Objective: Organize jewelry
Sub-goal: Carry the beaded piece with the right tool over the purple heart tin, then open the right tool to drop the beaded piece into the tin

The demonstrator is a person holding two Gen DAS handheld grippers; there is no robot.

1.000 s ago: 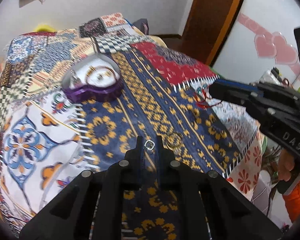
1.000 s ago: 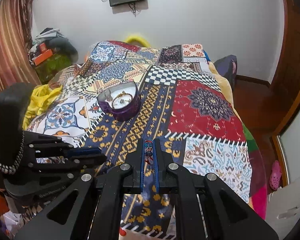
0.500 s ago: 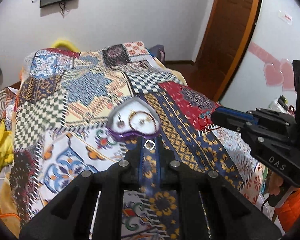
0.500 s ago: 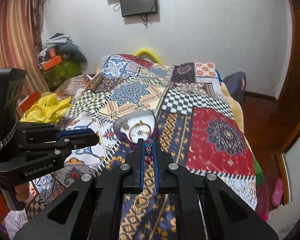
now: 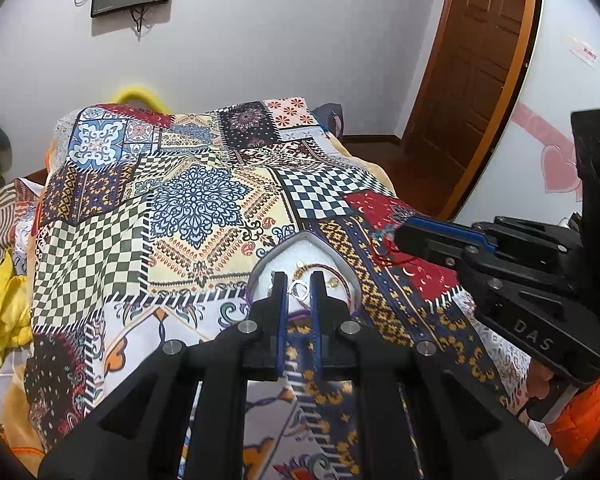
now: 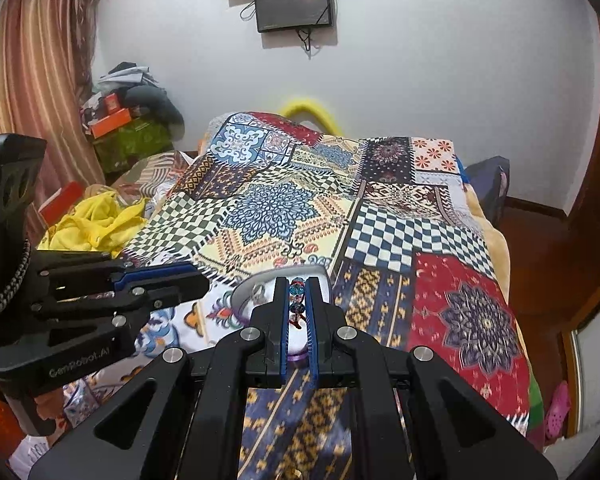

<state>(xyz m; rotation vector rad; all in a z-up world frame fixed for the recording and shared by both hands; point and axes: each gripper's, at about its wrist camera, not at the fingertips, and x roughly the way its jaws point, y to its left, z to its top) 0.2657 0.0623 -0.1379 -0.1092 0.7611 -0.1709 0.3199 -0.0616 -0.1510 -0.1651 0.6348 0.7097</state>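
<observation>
A heap of crumpled yellow cloth [image 6: 94,222] lies at the far left beside the bed; the bed carries a patchwork quilt [image 5: 196,204] of printed squares: checkerboards, blue medallions, a red paisley patch, navy bands with gold motifs; on the quilt sits a heart-shaped jewelry box [image 5: 306,246] with a pale grey rim, a white padded lining and a purple base; inside it lie a thin gold bangle [image 5: 342,274] and some small gold pieces too small to tell apart.

The left hand-held gripper [image 5: 299,290], matte black plastic with blue pads, is clenched on a small silver ring [image 5: 299,289] and hovers over the box's near side; seen from the right wrist its body reads "GenRobot.AI".

The right hand-held gripper [image 6: 298,298], of the same build, is clamped on a beaded bracelet [image 6: 297,300] of faceted blue-green beads on red thread, held over the box [image 6: 284,274]; in the left wrist view the red thread dangles from its tips [image 5: 400,236] and its body bears "DAS".

On the white wall hangs a dark flat screen [image 6: 294,4] with trailing cables; a brown wooden door [image 5: 476,60] stands at the right.
</observation>
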